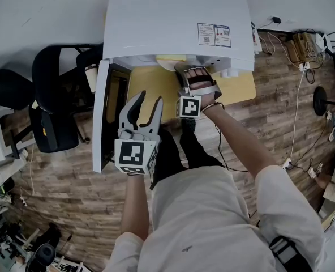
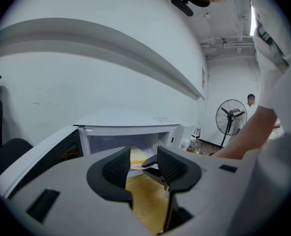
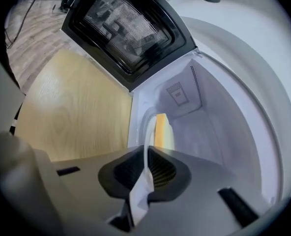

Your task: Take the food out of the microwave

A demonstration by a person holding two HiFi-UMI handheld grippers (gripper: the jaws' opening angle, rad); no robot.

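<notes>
The right gripper [image 3: 146, 170] is pinching the thin rim of a round white plate [image 3: 146, 132] carrying a pale yellow block of food [image 3: 161, 129], inside the white microwave [image 3: 219, 132] at the pale wooden tabletop's [image 3: 72, 107] far edge. Its black-windowed door [image 3: 130, 28] is standing open, so seemingly only drawing the plate out is remaining. The left gripper [image 2: 143, 163] is hovering spread and empty.

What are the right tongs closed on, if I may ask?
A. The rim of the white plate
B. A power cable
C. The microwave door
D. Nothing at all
A: in the right gripper view, the right tongs pinch the thin white rim of the plate, which sits inside the microwave.
</notes>
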